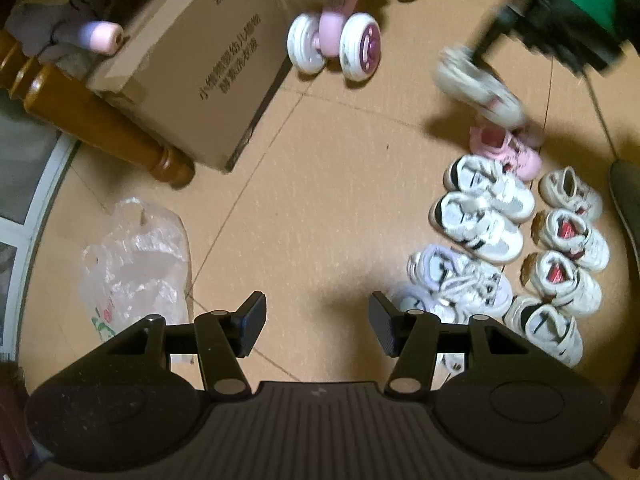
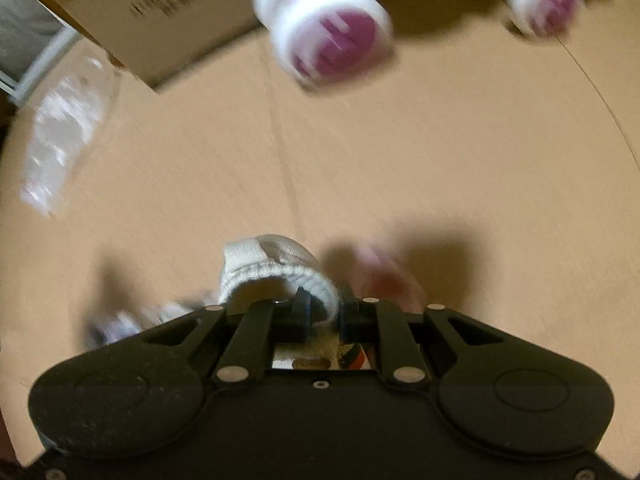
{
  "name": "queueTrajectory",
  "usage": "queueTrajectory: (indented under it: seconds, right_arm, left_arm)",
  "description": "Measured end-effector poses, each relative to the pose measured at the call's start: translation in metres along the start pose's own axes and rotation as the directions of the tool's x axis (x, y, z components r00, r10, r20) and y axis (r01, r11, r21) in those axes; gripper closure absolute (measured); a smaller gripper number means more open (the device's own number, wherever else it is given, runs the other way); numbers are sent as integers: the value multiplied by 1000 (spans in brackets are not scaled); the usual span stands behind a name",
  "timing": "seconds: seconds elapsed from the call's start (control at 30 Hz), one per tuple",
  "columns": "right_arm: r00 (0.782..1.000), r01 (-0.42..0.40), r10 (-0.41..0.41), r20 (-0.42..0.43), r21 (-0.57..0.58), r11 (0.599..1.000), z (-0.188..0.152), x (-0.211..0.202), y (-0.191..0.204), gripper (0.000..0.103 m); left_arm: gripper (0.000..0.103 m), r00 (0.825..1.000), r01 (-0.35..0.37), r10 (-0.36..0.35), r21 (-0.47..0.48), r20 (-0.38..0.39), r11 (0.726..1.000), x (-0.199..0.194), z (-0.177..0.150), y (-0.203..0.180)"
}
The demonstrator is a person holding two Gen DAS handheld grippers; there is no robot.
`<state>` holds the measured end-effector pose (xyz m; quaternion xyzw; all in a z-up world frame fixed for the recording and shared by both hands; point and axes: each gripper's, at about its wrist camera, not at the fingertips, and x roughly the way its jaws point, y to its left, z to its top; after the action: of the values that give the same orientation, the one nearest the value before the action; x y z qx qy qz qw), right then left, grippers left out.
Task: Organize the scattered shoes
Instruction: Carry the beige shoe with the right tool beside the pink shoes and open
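Tan tiled floor (image 1: 320,200), wooden furniture leg (image 1: 100,120)

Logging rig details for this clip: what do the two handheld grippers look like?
Both the left gripper and the right gripper are matte black plastic: a ribbed central body flanked by two round housings, with linkage arms pinned by silver rivets and flat ribbed rectangular pads. From the left wrist view, the right unit shows a green panel on its body. No cables or sleeves show.

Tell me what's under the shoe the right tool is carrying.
In the left wrist view, the carried shoe hangs blurred over bare floor, and a pink shoe lies just past its lower end. Whether the pink shoe has a mate is hidden.
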<state>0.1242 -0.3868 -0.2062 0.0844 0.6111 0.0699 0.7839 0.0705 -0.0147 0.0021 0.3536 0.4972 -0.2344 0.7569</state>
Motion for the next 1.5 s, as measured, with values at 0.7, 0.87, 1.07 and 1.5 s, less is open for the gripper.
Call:
queueTrajectory:
  seconds: [0.7,0.87,1.07,1.5]
  right_arm:
    - [964,123,-161,-213,-181,976,-82,81,-62,90]
    - [956,133,-210,-206,-335,933,-87,91,-49,90]
    - [944,92,-226,-238,-471,878,-94,95,-38,90]
    - [897,200,-419,-143,-713,672,-101,126,-15,96]
  left_arm:
    - [48,999,12,-10,65,-34,998,13,16,-23]
    - [48,999,20,-18,77,-29,997,14,20,-26]
    - [48,1000,19,-17,81,-26,997,12,18,-24]
    - [48,1000,14,-13,79,-20,997,9,17,-23]
